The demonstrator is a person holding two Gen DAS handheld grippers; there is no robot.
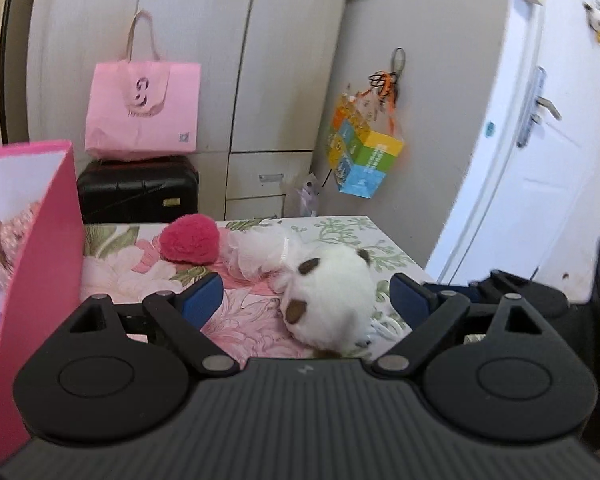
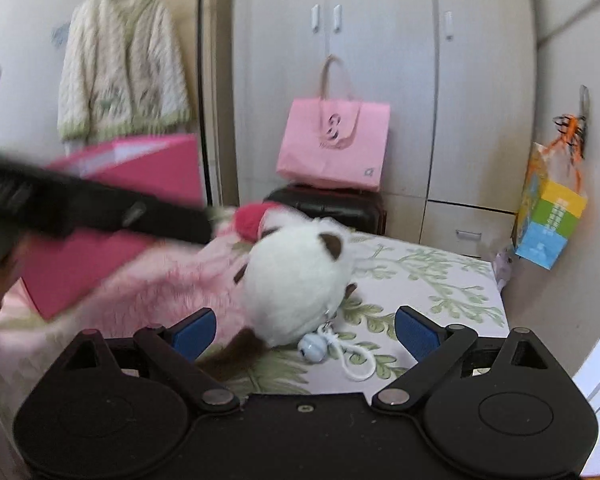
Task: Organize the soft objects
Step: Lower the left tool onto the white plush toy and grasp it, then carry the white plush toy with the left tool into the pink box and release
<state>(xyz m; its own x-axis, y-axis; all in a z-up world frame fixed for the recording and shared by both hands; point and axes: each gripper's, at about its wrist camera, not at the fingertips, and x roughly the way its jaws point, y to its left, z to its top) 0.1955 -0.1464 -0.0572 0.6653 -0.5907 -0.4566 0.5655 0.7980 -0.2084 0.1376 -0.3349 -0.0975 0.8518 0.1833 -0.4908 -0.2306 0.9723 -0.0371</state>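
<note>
Landmark: everything was placed from the white plush toy lying on the flowery bed cover.

Step in hand: it looked like the toy was about to be picked up, most likely to go into the pink box that stood open to the toy's left.

How to do it well: the fingers should go down on both sides of the round white body and squeeze the fat middle, not the brown ears. A soft toy squashes, so the squeeze should be slow and deep enough that it did not slip out.

Left gripper: its blue fingers were spread wide and held nothing. The toy sat between them, nearer the right finger, not yet touched.

Right gripper: it was wide open too and empty. The toy lay just past its left finger, and the toy's little blue bell and white loop lay between the fingers.

Other soft things: a red pompom and a white frilly piece lay just behind the toy.

Watch out: the two grippers were close together, so they could bump.
</note>
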